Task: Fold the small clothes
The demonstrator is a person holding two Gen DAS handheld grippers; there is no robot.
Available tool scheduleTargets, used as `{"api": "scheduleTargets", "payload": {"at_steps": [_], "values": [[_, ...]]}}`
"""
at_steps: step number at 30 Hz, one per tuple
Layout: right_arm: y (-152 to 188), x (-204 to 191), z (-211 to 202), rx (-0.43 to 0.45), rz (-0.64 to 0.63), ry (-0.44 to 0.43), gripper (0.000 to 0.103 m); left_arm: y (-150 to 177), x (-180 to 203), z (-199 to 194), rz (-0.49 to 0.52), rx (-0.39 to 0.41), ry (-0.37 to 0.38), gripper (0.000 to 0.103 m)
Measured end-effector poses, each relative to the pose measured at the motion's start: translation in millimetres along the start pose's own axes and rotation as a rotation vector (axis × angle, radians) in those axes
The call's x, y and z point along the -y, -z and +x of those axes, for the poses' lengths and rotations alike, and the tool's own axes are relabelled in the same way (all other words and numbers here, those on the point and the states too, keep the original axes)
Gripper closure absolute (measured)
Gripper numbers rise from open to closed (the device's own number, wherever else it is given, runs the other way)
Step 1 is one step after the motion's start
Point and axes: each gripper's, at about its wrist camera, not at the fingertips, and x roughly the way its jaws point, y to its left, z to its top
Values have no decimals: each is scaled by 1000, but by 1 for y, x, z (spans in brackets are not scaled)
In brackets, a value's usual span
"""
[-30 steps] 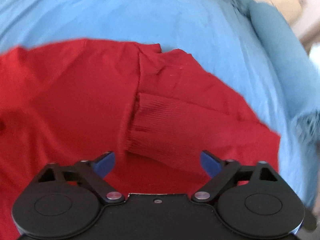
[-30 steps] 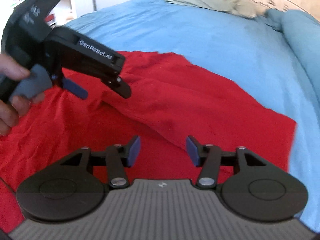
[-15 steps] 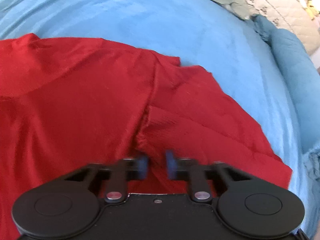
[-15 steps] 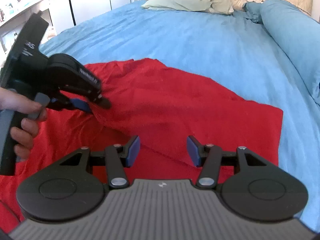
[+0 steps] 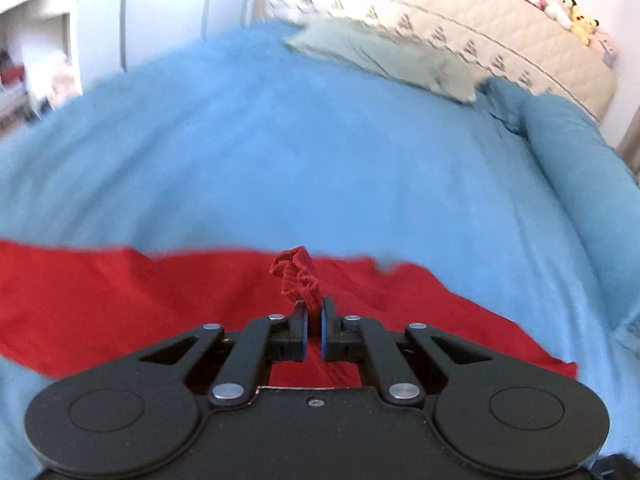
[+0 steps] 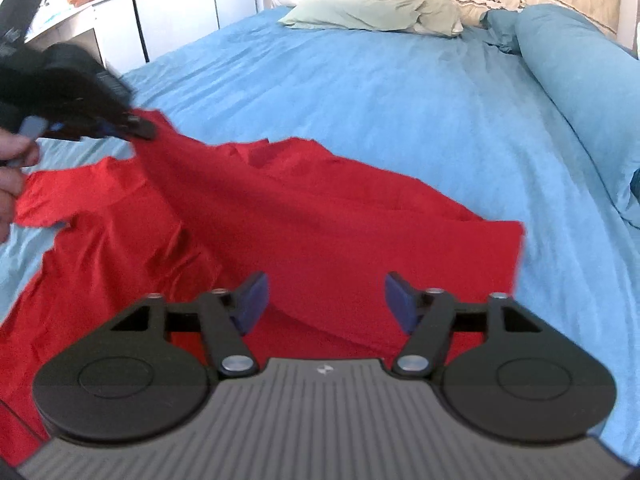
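Cuff (image 5: 298, 276) of red garment (image 6: 304, 216) in clamped left tongs (image 5: 313, 320); right tongs (image 6: 326, 300) agape.

Red garment (image 6: 304, 216); blue bedsheet (image 6: 380, 80); grey-green pillow (image 6: 372, 10).

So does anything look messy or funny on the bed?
Only the red knit garment: it lies rumpled, not flat, on the blue bedsheet. The left gripper has pinched a bunched bit of its fabric and holds it up, so cloth slopes unevenly. The right gripper is open above it.
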Motion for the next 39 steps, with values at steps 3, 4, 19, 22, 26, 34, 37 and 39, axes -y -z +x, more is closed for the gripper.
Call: {"api": "scheduleTargets", "payload": {"at_steps": [3, 4, 19, 22, 26, 34, 37, 39], "values": [[-4, -2, -1, 6, 15, 7, 3, -1, -30, 0, 15, 19, -51, 97], [-4, -3, 1, -1, 21, 6, 2, 1, -40, 3, 9, 15, -61, 97], [13, 7, 35, -51, 50, 99, 2, 30, -83, 6, -68, -2, -99, 36], [10, 15, 57, -99, 100, 110, 0, 30, -80, 6, -42, -22, -74, 32], [28, 35, 67, -117, 170, 147, 0, 39, -70, 12, 26, -41, -72, 32], [20, 48, 52, -75, 175, 181, 0, 49, -51, 27, 75, -113, -29, 32], [6, 47, 53, -1, 160, 149, 0, 44, -44, 43, 127, -120, -25, 30], [1, 44, 65, -4, 139, 125, 0, 43, -45, 58, 144, -130, -27, 30]]}}
